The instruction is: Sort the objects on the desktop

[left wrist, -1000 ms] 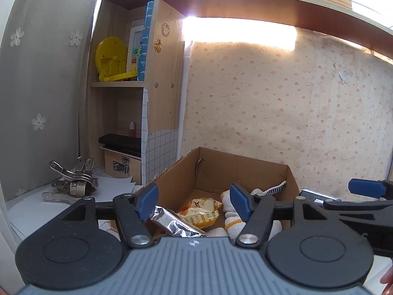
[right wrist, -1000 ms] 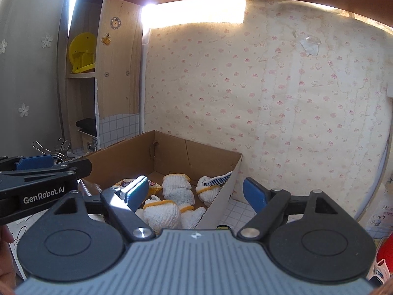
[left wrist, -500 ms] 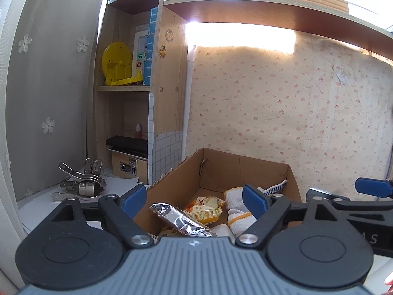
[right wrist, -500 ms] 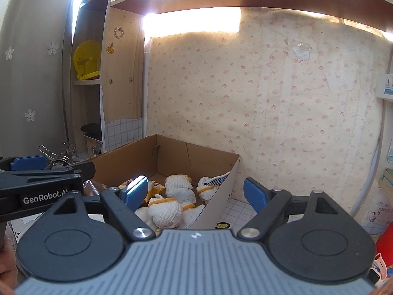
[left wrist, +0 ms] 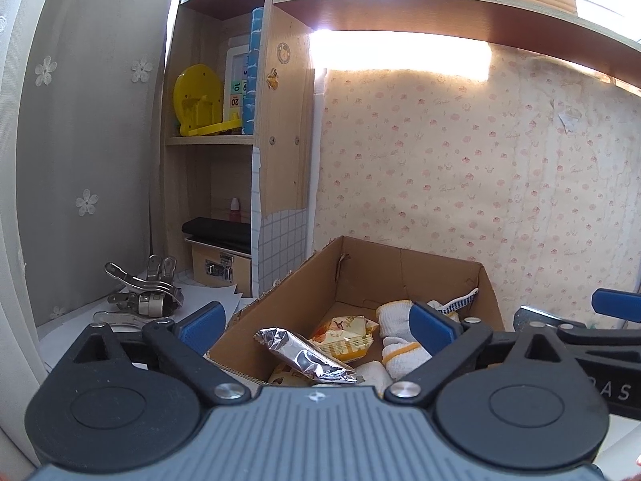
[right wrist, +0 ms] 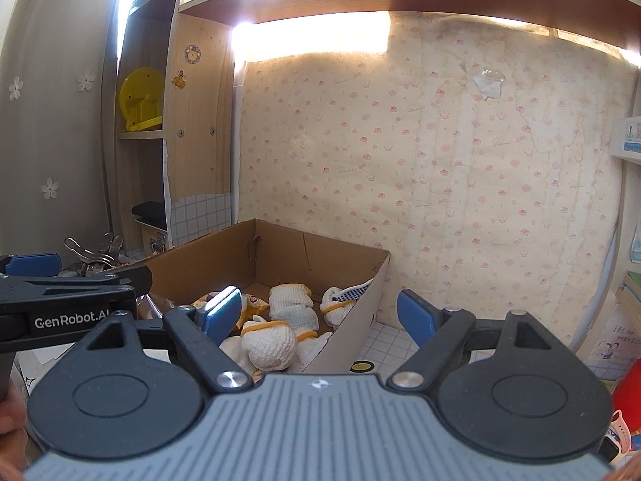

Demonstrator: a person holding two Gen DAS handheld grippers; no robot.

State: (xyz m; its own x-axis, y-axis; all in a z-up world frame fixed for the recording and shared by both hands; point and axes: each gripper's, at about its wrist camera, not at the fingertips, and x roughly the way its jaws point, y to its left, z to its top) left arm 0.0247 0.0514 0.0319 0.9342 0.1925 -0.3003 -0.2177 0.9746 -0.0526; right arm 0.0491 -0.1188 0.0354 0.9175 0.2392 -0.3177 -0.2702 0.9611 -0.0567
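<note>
A brown cardboard box [left wrist: 304,292] [right wrist: 344,344] stands on the desk. Inside lie a silver foil packet [left wrist: 304,354], yellow snack packets [left wrist: 346,338] and several white gloves with yellow cuffs [left wrist: 398,344] [right wrist: 272,340]. My left gripper [left wrist: 316,322] is open and empty, just before the box's near edge, above the foil packet. My right gripper [right wrist: 320,314] is open and empty, over the box's right wall. Each gripper shows at the edge of the other's view.
Metal clips [left wrist: 144,292] lie on white paper left of the box. A wooden shelf unit [left wrist: 240,140] holds a yellow disc [left wrist: 198,100] and a small latched case [left wrist: 218,264]. A papered wall [right wrist: 440,160] is behind. Red and pink items [right wrist: 625,397] sit at far right.
My left gripper has opened wider and let go of the silver foil packet, which now lies in the box. Both grippers have drawn back and risen slightly.
</note>
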